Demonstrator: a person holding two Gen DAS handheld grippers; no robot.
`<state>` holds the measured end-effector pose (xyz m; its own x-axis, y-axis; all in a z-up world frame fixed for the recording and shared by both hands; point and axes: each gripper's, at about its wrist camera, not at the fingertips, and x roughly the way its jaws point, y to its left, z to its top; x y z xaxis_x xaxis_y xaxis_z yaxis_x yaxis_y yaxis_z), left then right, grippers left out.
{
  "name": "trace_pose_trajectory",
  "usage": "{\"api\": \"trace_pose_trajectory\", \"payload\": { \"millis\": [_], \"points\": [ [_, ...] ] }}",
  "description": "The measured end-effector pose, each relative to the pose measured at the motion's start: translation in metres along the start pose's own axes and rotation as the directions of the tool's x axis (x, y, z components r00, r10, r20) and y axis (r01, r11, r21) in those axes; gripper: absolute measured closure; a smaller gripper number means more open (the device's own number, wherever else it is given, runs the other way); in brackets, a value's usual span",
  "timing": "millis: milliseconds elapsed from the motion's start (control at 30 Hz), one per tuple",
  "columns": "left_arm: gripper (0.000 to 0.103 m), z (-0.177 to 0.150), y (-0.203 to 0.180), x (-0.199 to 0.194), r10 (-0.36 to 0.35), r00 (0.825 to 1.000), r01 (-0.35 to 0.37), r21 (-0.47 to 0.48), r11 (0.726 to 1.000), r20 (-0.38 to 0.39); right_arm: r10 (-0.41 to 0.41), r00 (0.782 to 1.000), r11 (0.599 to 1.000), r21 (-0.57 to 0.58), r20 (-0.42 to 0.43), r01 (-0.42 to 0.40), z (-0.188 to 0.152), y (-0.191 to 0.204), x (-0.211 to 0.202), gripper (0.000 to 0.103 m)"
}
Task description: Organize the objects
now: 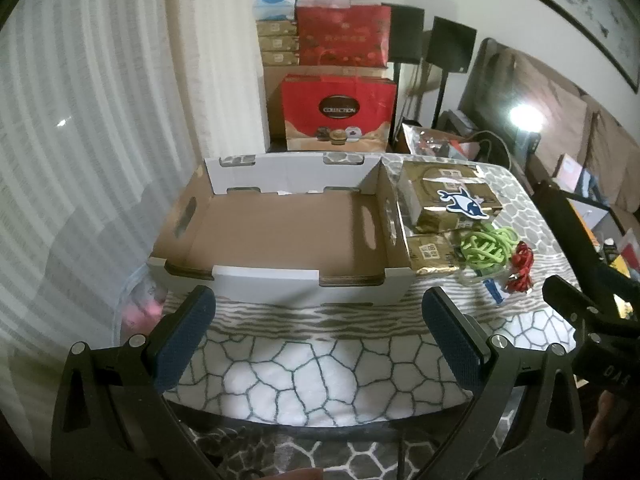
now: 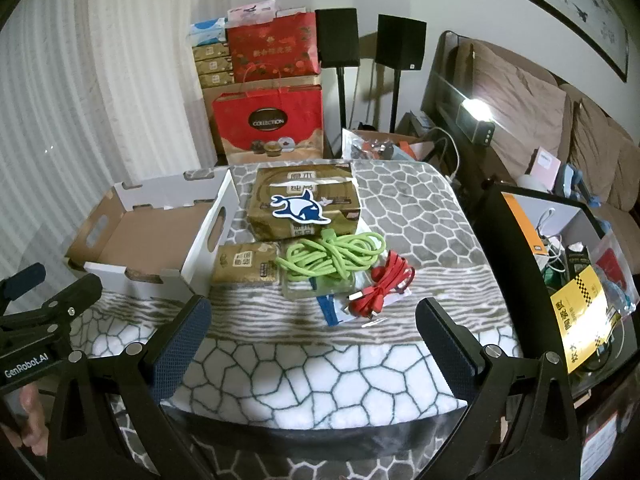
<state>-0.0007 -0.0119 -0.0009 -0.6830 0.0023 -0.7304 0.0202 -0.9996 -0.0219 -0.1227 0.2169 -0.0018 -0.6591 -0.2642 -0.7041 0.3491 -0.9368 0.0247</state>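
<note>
An empty open cardboard box (image 1: pixel 280 236) (image 2: pixel 132 240) stands on the left of the patterned table. Right of it lie a large gold box (image 1: pixel 448 196) (image 2: pixel 304 208) with a blue-and-white shark sticker (image 2: pixel 300 209) on top, a small gold packet (image 1: pixel 432 252) (image 2: pixel 246 264), a coiled green cable (image 1: pixel 486 246) (image 2: pixel 332 258) and a red cable (image 1: pixel 520 272) (image 2: pixel 380 290). My left gripper (image 1: pixel 320 308) is open and empty, just before the cardboard box. My right gripper (image 2: pixel 312 316) is open and empty, just before the cables.
The table cloth (image 2: pixel 320 380) has a stone pattern. Red gift bags and stacked boxes (image 2: pixel 268 120) stand behind the table, with two black speakers (image 2: pixel 400 44). A dark side table with clutter (image 2: pixel 560 248) and a sofa (image 2: pixel 520 100) are to the right.
</note>
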Motion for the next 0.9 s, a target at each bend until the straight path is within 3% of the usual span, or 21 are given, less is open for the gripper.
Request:
{"api": "trace_pose_trajectory", "payload": {
  "millis": [900],
  "points": [
    [0.0,0.0032,0.0052,0.0028,0.008,1.0,-0.008,-0.007,1.0,0.003,0.0,1.0,1.0,-0.004,0.001,0.0,0.0061,-0.0006,0.001,0.0]
  ]
}}
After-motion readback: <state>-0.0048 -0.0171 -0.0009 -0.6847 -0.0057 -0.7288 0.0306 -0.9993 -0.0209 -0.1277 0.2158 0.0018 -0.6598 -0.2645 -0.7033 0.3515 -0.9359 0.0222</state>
